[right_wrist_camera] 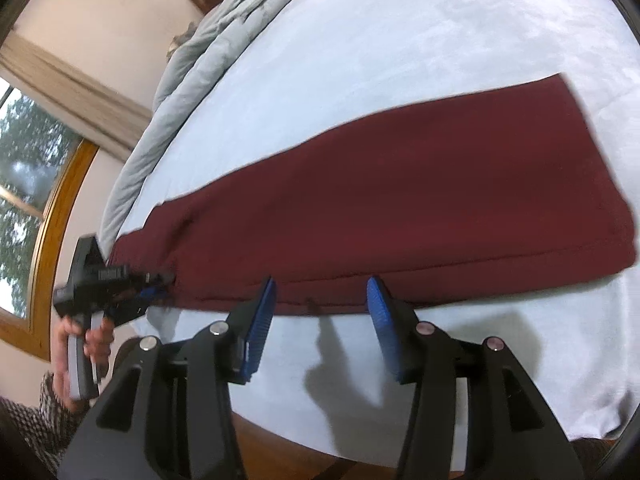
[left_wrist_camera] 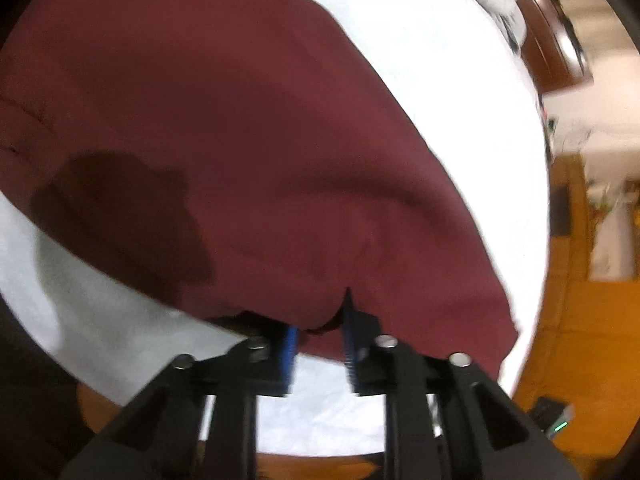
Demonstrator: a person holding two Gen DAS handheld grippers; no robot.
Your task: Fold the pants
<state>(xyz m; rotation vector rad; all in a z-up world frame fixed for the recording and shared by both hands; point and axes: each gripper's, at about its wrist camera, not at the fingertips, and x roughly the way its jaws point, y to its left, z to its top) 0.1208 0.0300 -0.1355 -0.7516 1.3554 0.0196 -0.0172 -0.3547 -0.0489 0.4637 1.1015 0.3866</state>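
Observation:
Dark red pants [right_wrist_camera: 400, 200] lie flat and lengthwise on a white bed sheet [right_wrist_camera: 400, 40]. In the left wrist view the pants [left_wrist_camera: 220, 140] fill the frame, and my left gripper [left_wrist_camera: 320, 320] has its blue-padded jaws around the near edge of the cloth, one pad under it and one over it. The left gripper also shows in the right wrist view [right_wrist_camera: 156, 284], held by a hand at the pants' left end. My right gripper [right_wrist_camera: 322, 292] is open, its blue pads just in front of the pants' near seam, apart from the cloth.
A grey comforter [right_wrist_camera: 192, 64] is bunched along the far side of the bed. A window with a wooden frame [right_wrist_camera: 48, 216] is at the left. A wooden floor [left_wrist_camera: 580, 340] and the bed edge lie to the right in the left wrist view.

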